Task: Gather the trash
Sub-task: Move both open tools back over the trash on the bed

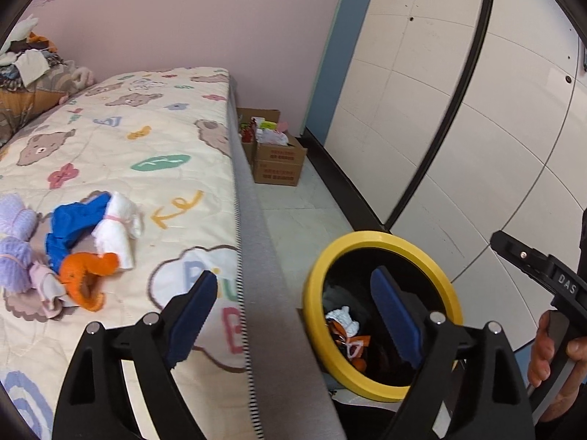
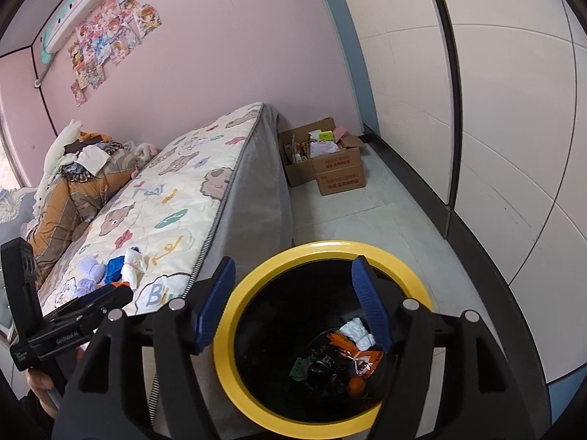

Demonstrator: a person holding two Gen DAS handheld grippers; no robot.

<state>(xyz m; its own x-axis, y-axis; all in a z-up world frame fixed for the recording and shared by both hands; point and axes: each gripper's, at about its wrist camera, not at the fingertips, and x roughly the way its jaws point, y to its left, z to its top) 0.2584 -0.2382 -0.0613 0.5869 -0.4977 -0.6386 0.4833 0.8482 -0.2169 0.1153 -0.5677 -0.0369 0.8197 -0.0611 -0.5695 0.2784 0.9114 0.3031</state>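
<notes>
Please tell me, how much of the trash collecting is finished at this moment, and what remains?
Done: some trash already lies in the bin, including a white crumpled piece and an orange wrapper. In hand: nothing; the left gripper and right gripper are both open and empty, the right one over the bin. Left: on the bed lie a blue cloth, a white bundle, an orange piece and a purple bundle.

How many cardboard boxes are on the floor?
2, side by side by the far end of the bed: a taller open box against the bed and a box beside it, toward the wall. More may be hidden.
</notes>
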